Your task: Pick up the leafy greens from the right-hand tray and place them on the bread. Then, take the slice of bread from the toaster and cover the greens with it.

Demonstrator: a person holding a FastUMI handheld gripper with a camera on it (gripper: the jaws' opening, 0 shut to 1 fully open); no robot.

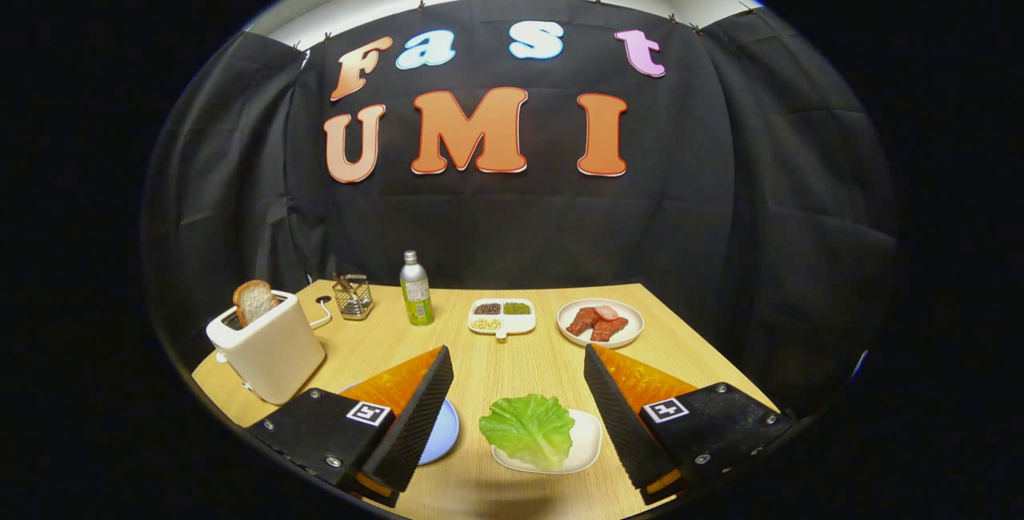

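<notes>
Claw point(518, 404) spread wide, both fingers point(420, 416) free, hovering over the bench point(496, 360). Leafy greens point(528, 428) lie between the fingers on a small white tray point(588, 444), long axis across the claw, overhanging the tray edge toward the blue plate point(444, 428) beside the left finger. Beyond the left finger: white toaster point(268, 348), bread slice point(254, 301) upright in its slot; further back a bottle point(416, 290), divided dish point(502, 317), meat plate point(600, 322).

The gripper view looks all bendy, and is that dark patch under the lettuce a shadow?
In the gripper view, the fisheye lens bends the table edges into curves; yes, a soft shadow lies on the wood just below the lettuce and its white tray; the open gripper has its fingers either side of the lettuce; everything looks sharp, with no strong glare.
</notes>
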